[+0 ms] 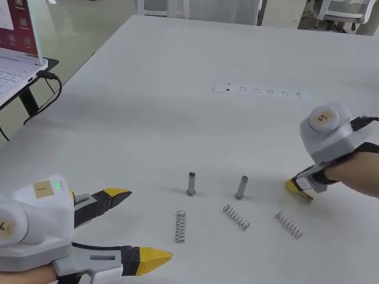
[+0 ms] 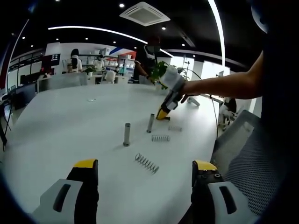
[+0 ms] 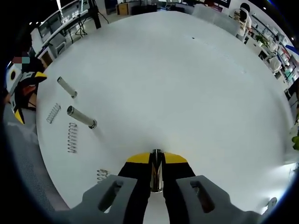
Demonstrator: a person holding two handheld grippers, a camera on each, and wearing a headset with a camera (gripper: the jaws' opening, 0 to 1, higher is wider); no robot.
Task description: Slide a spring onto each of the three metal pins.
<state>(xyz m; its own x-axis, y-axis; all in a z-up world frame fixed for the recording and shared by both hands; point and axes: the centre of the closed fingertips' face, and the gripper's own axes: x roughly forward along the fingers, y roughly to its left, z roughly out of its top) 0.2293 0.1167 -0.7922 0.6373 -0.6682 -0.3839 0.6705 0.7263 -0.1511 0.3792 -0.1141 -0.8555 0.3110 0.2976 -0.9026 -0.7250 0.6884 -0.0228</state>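
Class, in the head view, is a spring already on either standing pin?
No: the left spring, middle spring and right spring lie flat on the table, and the left pin and right pin stand bare.

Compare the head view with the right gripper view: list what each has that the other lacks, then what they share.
Head view, not the other: the person's forearm behind the right gripper, seen from outside. Right gripper view, not the other: a plain look at the third pin, clamped between that gripper's shut jaws. Shared: two upright pins, three loose springs lying on the table, and the open left gripper.
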